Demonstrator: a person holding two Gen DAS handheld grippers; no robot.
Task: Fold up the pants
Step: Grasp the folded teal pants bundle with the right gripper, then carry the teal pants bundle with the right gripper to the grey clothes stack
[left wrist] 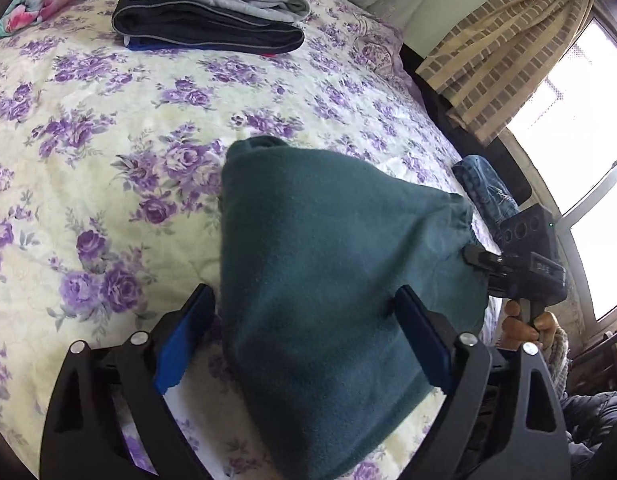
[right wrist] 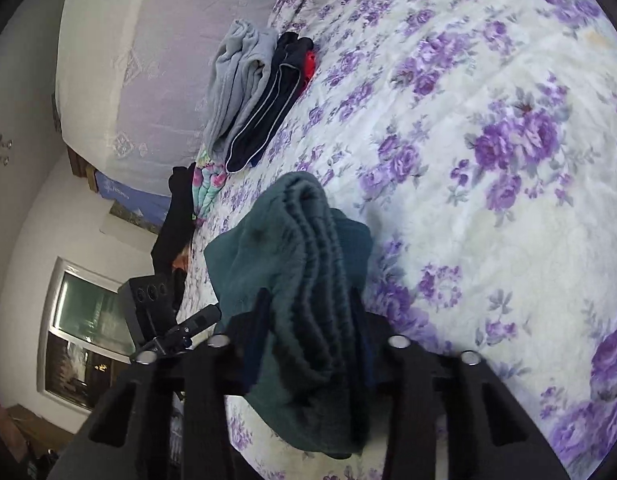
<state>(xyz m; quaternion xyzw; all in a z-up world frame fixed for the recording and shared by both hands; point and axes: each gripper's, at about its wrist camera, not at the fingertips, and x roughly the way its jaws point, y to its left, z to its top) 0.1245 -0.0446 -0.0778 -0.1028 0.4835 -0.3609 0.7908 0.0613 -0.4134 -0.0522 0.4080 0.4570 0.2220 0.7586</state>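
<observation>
Pants almost folded, both grippers at work

Pants [left wrist: 328, 280] made of soft teal fleece sit in a thick bundle over the bed [left wrist: 108, 140], which has a cover with purple flowers. Whether the bundle rests on the cover or hangs just above it is hard to tell.

The right gripper [right wrist: 308, 320] has its two fingers squeezed on the stacked edges of the pants. You can see many layers pressed together between them. So that one has a good hold.

The left gripper [left wrist: 304, 320] is wide open. Its blue pads [left wrist: 180, 340] stand on each side of the bundle, and it is not pinching anything yet. The far finger looks like it touches the cloth.

Farther up the bed is a neat pile of folded clothes [left wrist: 212, 12], gray on top and dark below. It is well apart from the pants. My guess is that the teal pants are nearly done and will go by that pile.

The cloth looks light, thick and floppy. It will not break and it will not slip much, because fleece is fuzzy. But it will sag and come unfolded if you grab only one layer. The best place to hold is the thick edge, with all the layers pinched at once, one gripper at each end.
</observation>
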